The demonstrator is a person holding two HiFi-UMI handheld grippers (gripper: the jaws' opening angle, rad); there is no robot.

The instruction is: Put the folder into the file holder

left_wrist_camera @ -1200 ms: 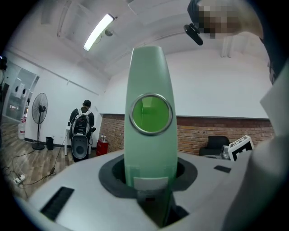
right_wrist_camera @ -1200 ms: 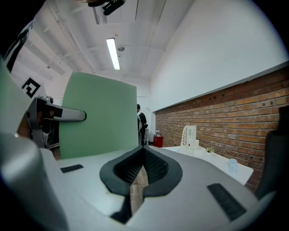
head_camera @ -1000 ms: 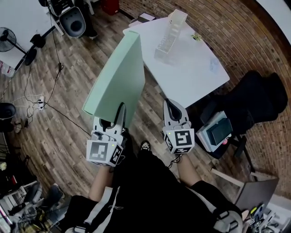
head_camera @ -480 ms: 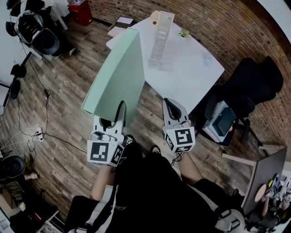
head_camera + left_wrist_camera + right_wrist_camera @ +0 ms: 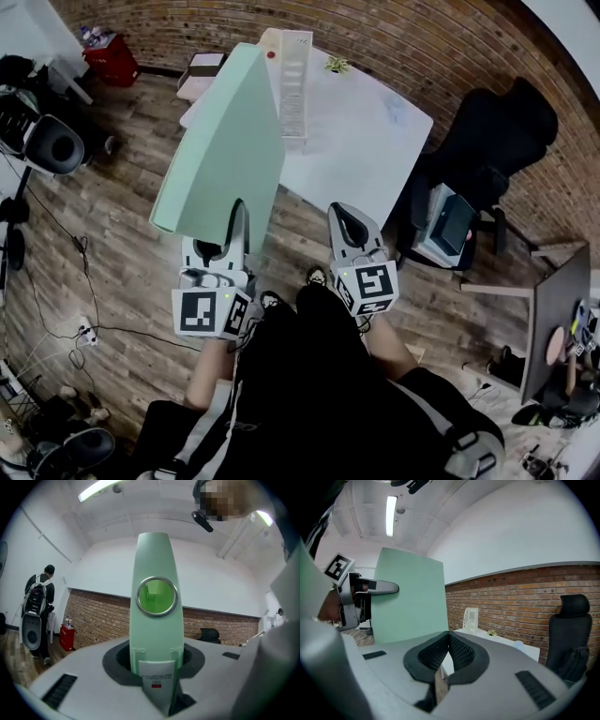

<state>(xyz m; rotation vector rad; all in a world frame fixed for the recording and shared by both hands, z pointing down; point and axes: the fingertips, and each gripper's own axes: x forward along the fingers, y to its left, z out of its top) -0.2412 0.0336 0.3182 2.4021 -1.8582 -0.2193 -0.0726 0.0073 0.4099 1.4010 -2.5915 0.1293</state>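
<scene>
Closer to the white table (image 5: 370,141) now, left gripper (image 5: 236,214) fingers pinch the flat mint-green folder (image 5: 225,141); right gripper (image 5: 343,212) fingers touch, empty.

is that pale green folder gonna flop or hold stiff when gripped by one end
Probably stiff: the pale green folder juts straight from the left gripper without sagging. Likely fairly light, since one end grip carries it. It may swing, reaching far beyond the jaws.

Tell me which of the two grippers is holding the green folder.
The left gripper: its jaws clamp the green folder by its spine. The right gripper is shut with nothing between its jaws.
</scene>
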